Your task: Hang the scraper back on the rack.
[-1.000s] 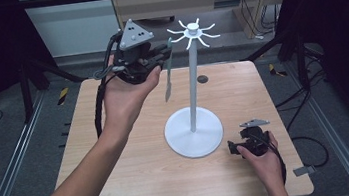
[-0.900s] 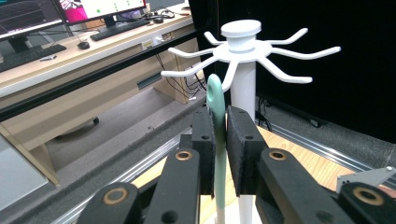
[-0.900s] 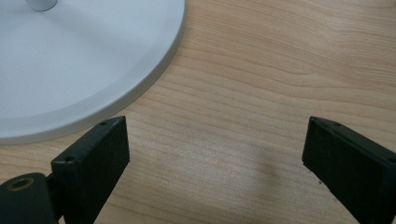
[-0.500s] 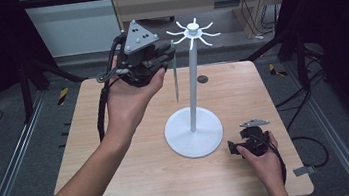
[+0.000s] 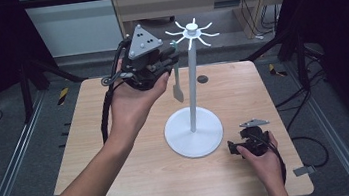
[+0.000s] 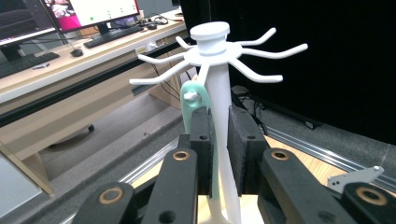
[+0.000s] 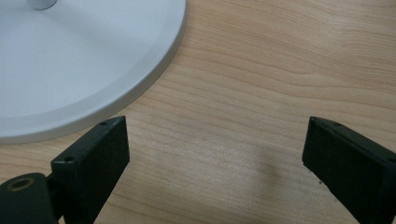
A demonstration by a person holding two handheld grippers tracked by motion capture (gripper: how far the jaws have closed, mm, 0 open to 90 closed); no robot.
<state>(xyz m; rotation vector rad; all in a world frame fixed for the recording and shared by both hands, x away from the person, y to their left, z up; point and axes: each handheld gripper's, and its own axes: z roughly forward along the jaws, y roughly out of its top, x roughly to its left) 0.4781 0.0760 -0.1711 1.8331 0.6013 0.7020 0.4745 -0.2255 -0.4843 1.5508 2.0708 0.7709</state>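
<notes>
A white hook stand (image 5: 192,96) rises from a round base (image 5: 193,137) at mid-table, with a ring of hooks (image 5: 192,30) on top. My left gripper (image 5: 173,60) is raised beside those hooks, shut on a mint-green utensil (image 5: 177,88) that hangs blade down. In the left gripper view the utensil's looped handle end (image 6: 190,106) sits between the jaws (image 6: 219,119), against a hook tip (image 6: 189,95) of the stand (image 6: 219,70). My right gripper (image 5: 232,146) rests open on the table, right of the base, with bare wood between its jaws (image 7: 215,140) and the base rim (image 7: 116,88) just ahead.
A small dark round mark (image 5: 202,79) lies on the wooden table (image 5: 122,185) behind the stand. Metal rails run along both sides of the table. A desk with monitors and a keyboard (image 6: 112,32) stands beyond the far edge.
My left gripper has carried the green utensil a little to the right, closer to the stand's hooks. The right gripper has stayed put.
</notes>
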